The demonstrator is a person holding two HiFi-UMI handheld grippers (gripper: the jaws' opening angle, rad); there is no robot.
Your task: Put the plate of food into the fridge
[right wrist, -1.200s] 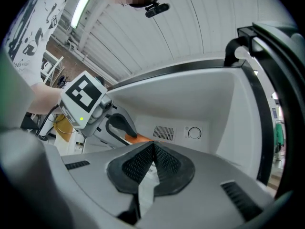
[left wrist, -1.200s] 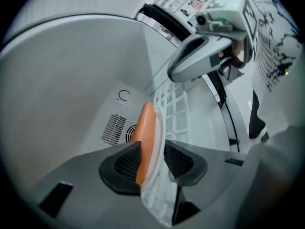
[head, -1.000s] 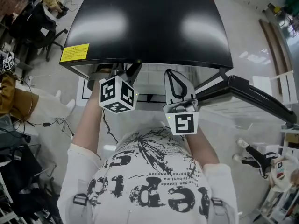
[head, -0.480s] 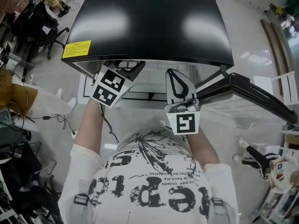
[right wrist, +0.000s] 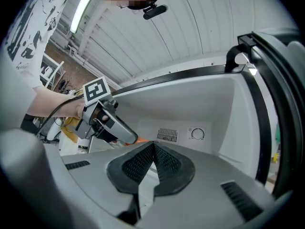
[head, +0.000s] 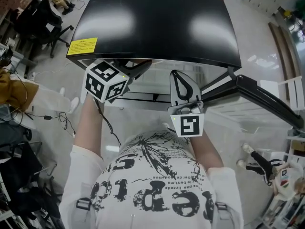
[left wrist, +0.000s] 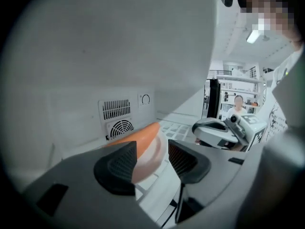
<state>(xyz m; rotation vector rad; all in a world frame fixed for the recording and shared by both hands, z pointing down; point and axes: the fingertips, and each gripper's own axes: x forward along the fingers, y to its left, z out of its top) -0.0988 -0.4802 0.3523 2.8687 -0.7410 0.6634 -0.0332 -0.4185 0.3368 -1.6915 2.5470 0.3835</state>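
White fridge [left wrist: 95,56] walls enclosed one plate of food [left wrist: 145,138], lying between the released, just-opened jaws of the left hand-held gripper [left wrist: 152,162]; at 3 o'clock, the right hand-held gripper [right wrist: 153,151] was clenched, empty.

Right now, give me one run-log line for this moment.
left gripper: jaws just opening, now apart, plate edge between them, not gripped | plate: inside fridge | right gripper: shut, empty
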